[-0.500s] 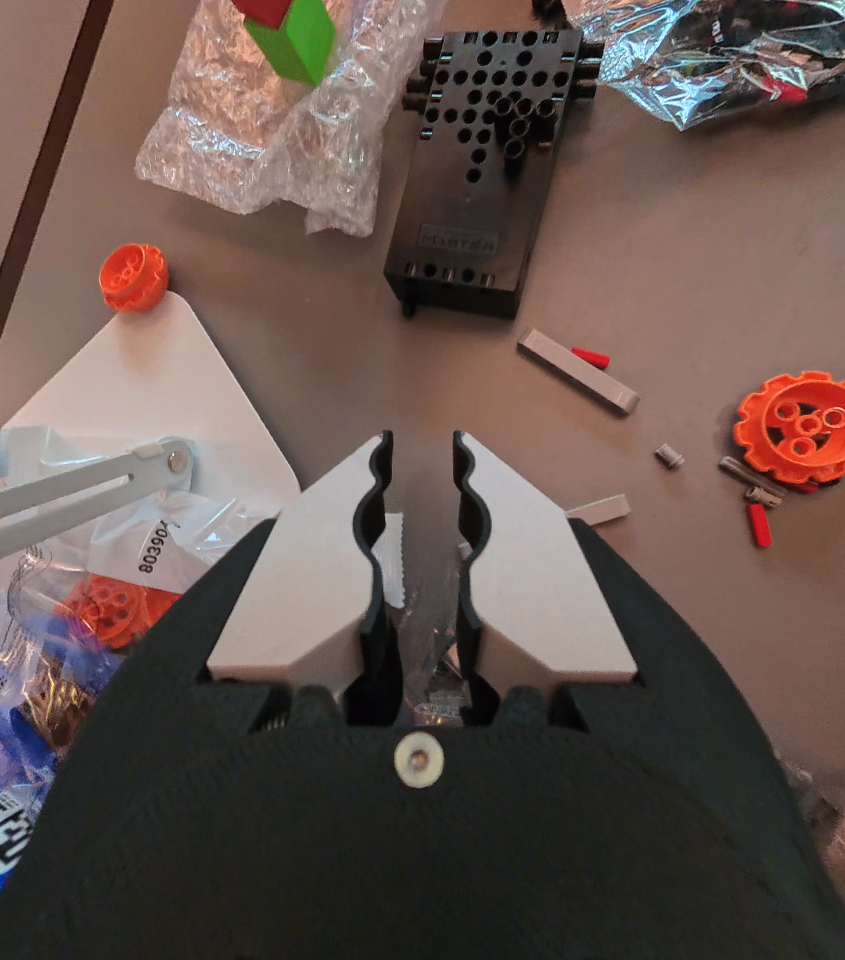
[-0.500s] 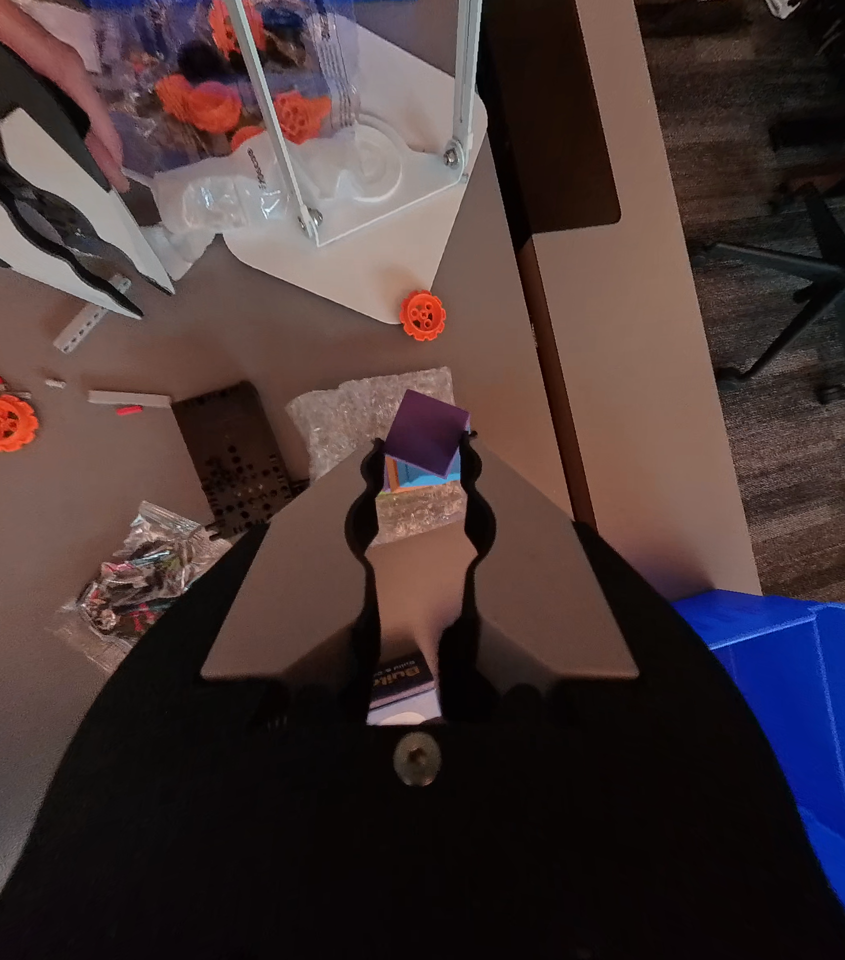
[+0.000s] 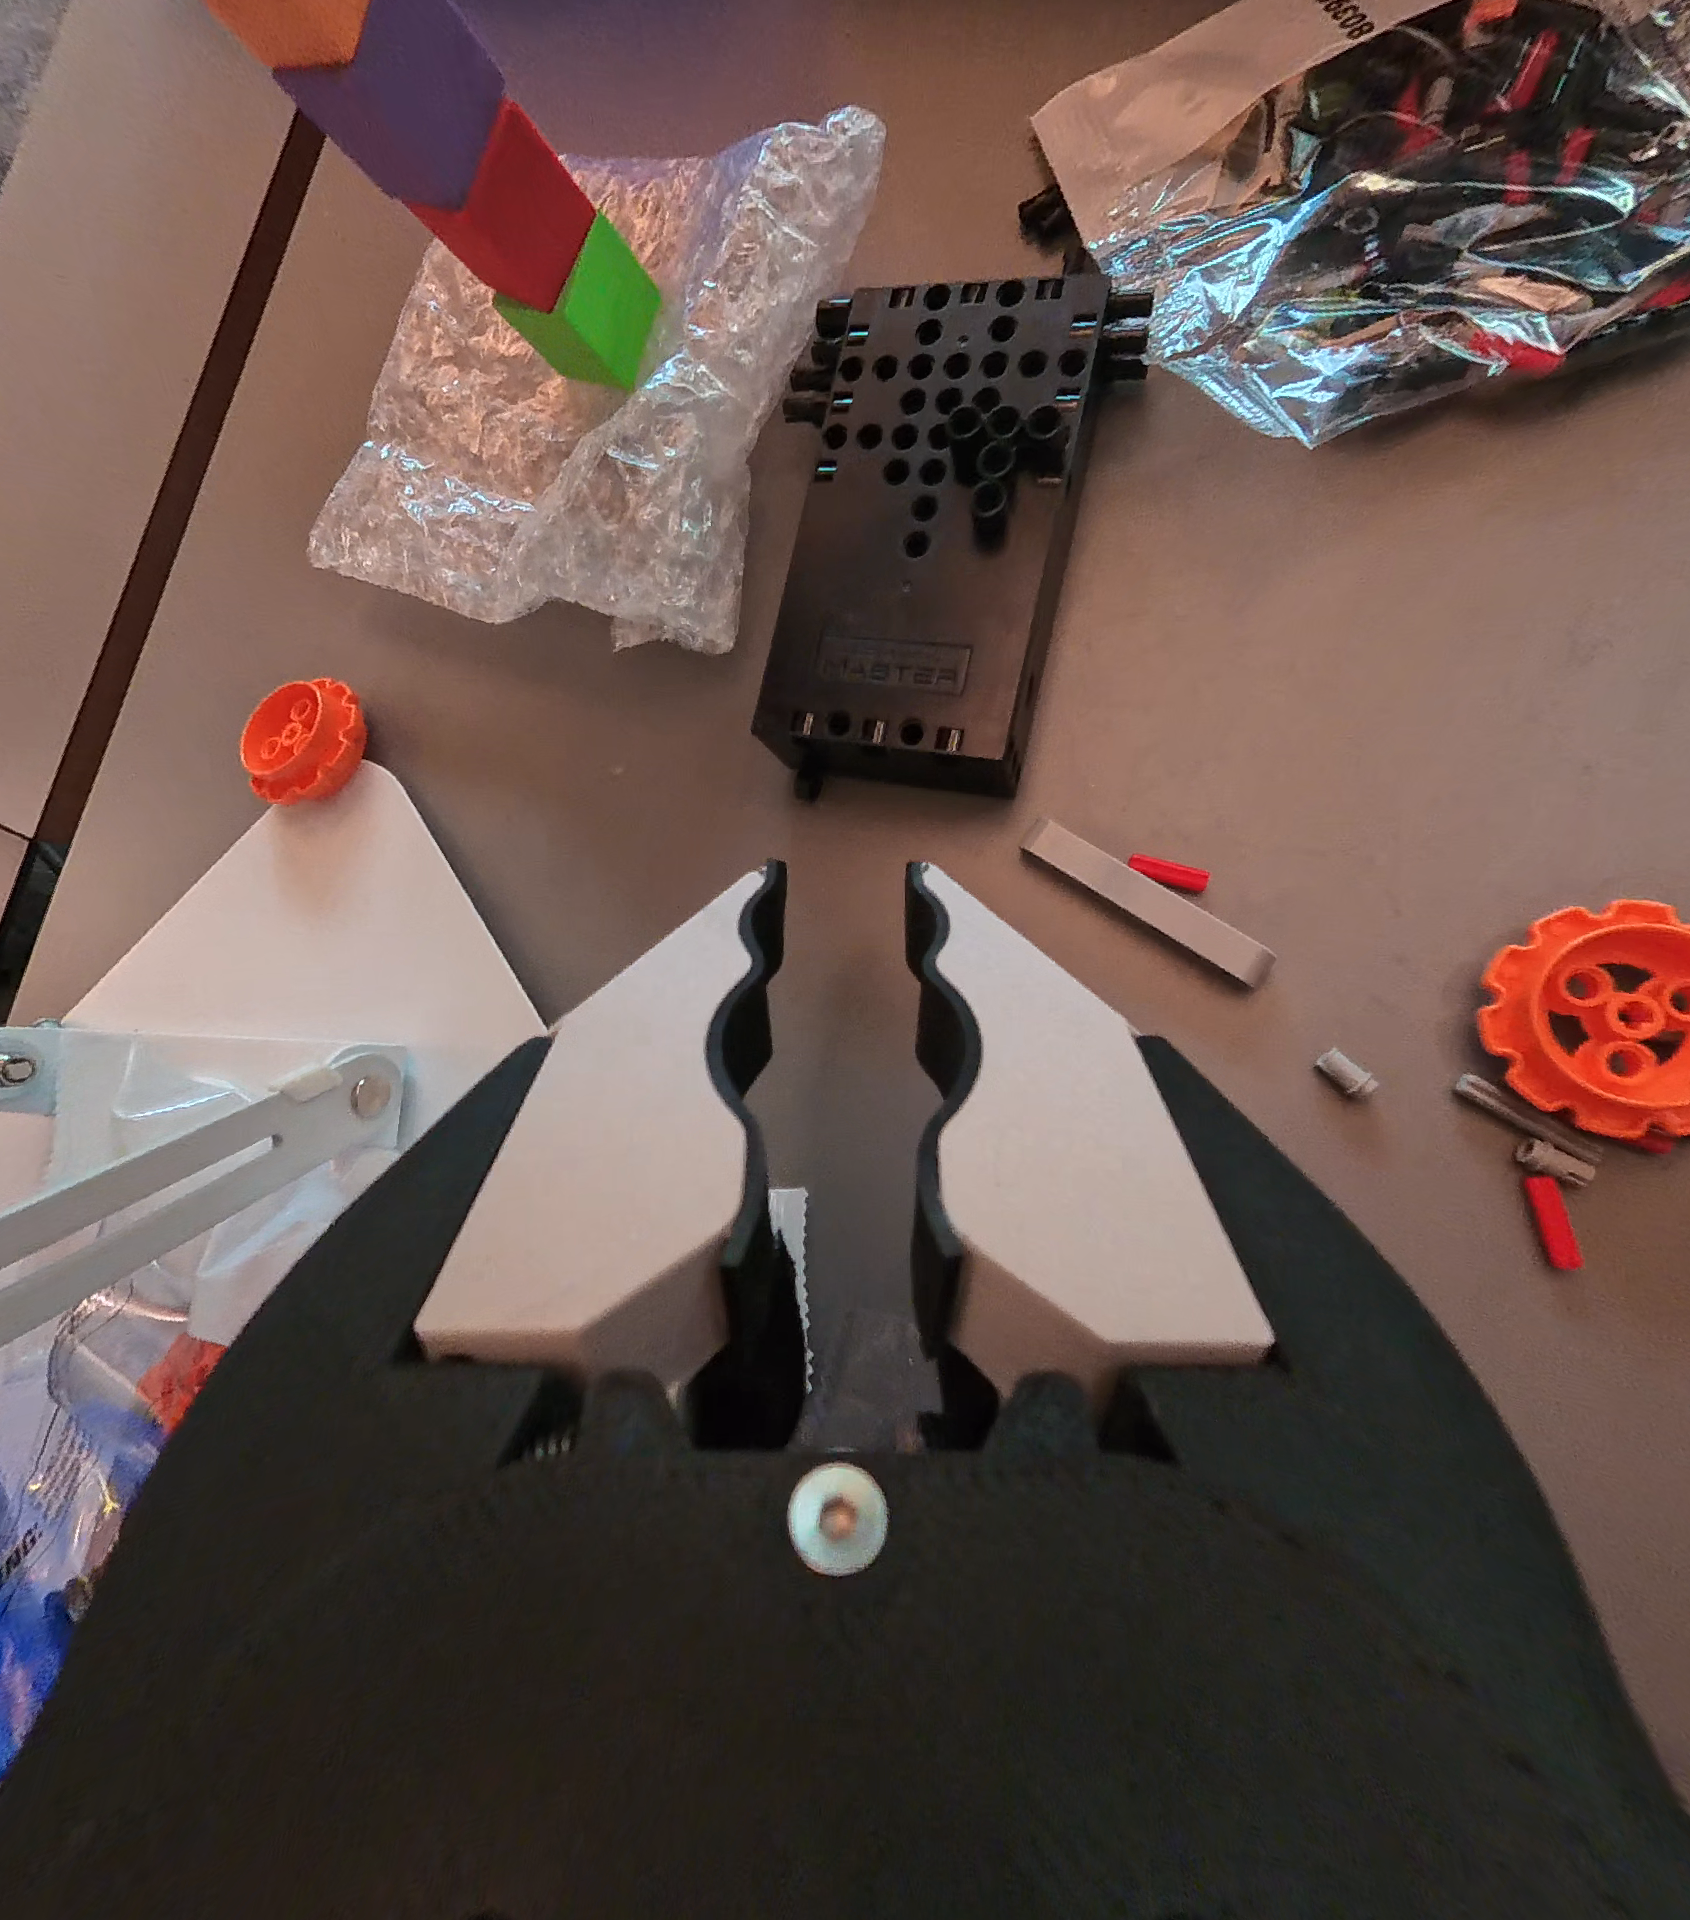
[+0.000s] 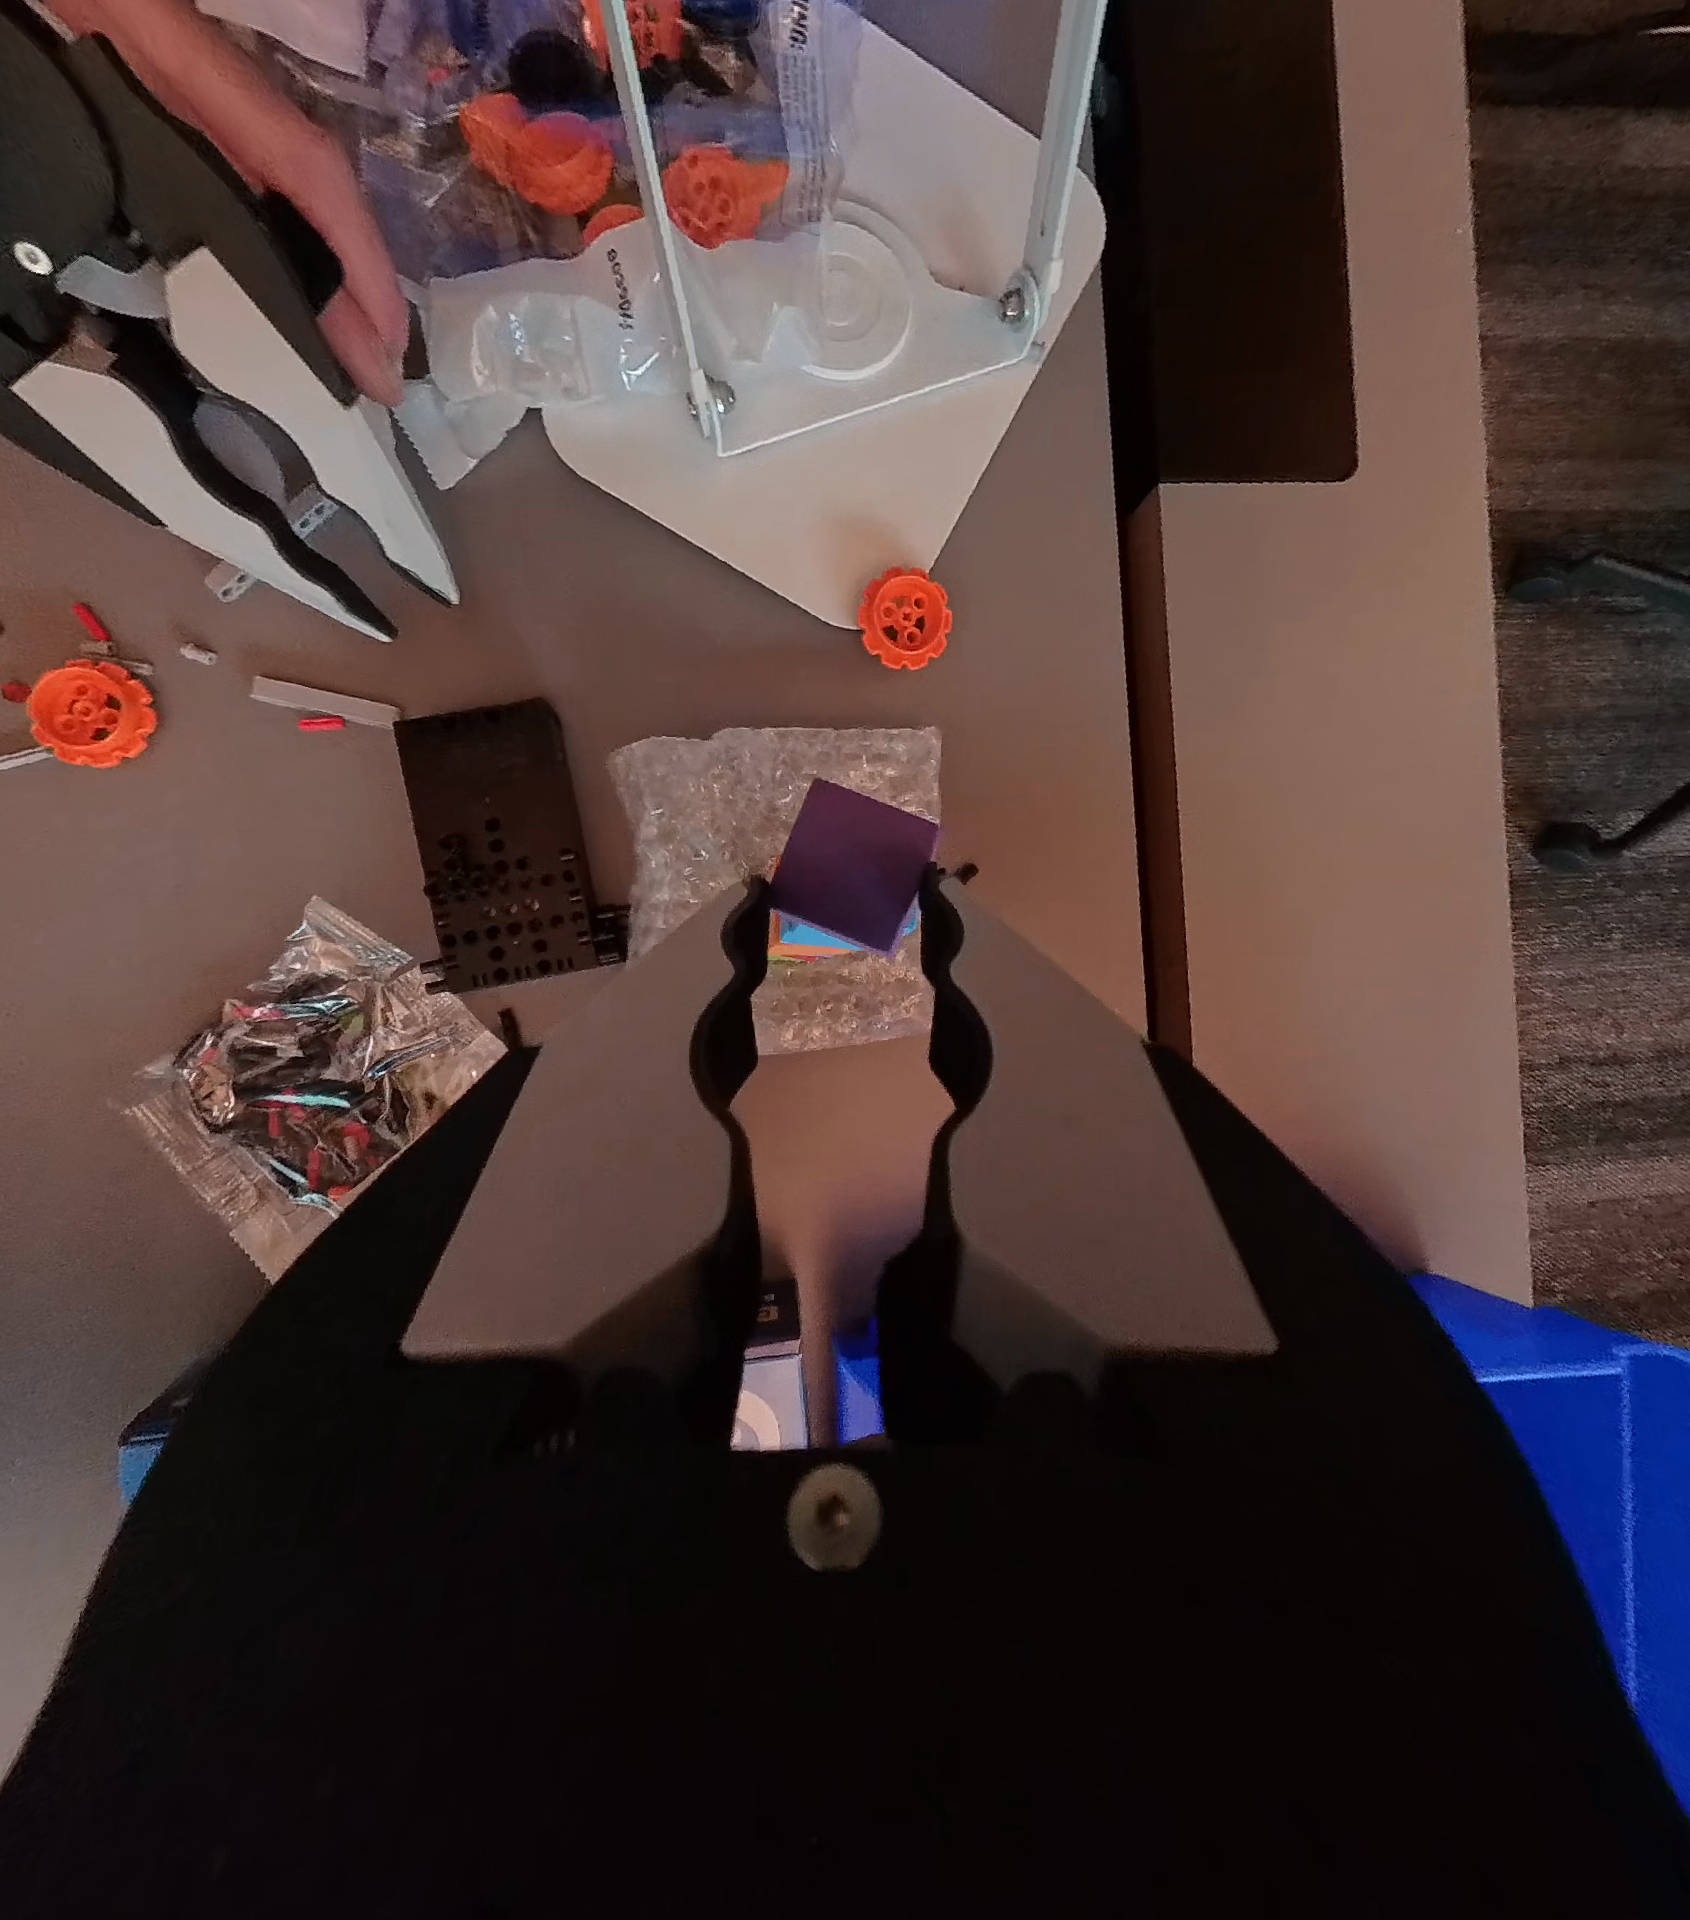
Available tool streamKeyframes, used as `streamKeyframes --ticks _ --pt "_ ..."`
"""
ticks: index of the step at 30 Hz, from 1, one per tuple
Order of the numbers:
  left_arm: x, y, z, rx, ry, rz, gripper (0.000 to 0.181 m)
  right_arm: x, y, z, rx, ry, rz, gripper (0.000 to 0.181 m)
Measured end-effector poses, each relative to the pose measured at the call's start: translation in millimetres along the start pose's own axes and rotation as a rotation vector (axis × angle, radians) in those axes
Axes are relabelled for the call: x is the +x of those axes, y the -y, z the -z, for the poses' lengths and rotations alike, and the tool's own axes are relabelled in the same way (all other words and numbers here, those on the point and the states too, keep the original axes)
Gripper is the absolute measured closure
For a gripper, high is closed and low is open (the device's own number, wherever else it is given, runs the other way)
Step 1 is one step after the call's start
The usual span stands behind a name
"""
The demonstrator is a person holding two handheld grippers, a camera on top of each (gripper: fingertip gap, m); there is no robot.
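Observation:
A stack of coloured blocks stands on bubble wrap (image 3: 508,488): green (image 3: 602,312) at the bottom, then red (image 3: 519,208) and purple (image 3: 405,94), with more above cut off by the frame. In the right wrist view my right gripper (image 4: 853,881) is shut at its tips on the top purple block (image 4: 856,831), which sits turned over blue and orange blocks. My left gripper (image 3: 843,883) is slightly open and empty above bare table. It is nearest a grey beam (image 3: 1147,930). It also shows in the right wrist view (image 4: 405,603), held by a hand.
A black perforated block (image 3: 924,540) lies beside the bubble wrap. A foil bag of parts (image 3: 1423,208), an orange gear (image 3: 1630,1029), a small orange wheel (image 3: 301,740) and small pins lie about. A white stand base (image 3: 280,956) holds bagged parts. A blue bin (image 4: 1599,1507) sits past the table edge. My hands' fingertips stand some 25 cm from each other.
My left gripper has pulled back and up, so more of the block stack shows. Its gap is unchanged. My right gripper has shifted slightly with the purple block still at its tips.

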State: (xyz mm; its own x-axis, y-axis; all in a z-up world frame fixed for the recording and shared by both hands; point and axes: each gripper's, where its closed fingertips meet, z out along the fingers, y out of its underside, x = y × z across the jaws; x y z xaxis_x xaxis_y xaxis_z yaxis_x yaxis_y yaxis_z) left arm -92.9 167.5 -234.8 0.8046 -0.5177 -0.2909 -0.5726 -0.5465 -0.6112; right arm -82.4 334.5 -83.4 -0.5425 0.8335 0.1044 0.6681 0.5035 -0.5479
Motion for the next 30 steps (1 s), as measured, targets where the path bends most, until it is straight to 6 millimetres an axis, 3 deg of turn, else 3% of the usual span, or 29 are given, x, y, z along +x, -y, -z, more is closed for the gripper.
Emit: streamKeyframes --ticks 10,30 --pt "0.4 -2.7 -1.7 -0.008 -0.008 0.003 0.16 0.1 -4.9 -12.3 -0.086 0.1 -0.02 0.154" --pt "1.2 -2.6 -2.3 -0.006 -0.012 0.004 0.159 4.5 -11.3 -14.9 -0.096 0.146 -0.072 0.146"
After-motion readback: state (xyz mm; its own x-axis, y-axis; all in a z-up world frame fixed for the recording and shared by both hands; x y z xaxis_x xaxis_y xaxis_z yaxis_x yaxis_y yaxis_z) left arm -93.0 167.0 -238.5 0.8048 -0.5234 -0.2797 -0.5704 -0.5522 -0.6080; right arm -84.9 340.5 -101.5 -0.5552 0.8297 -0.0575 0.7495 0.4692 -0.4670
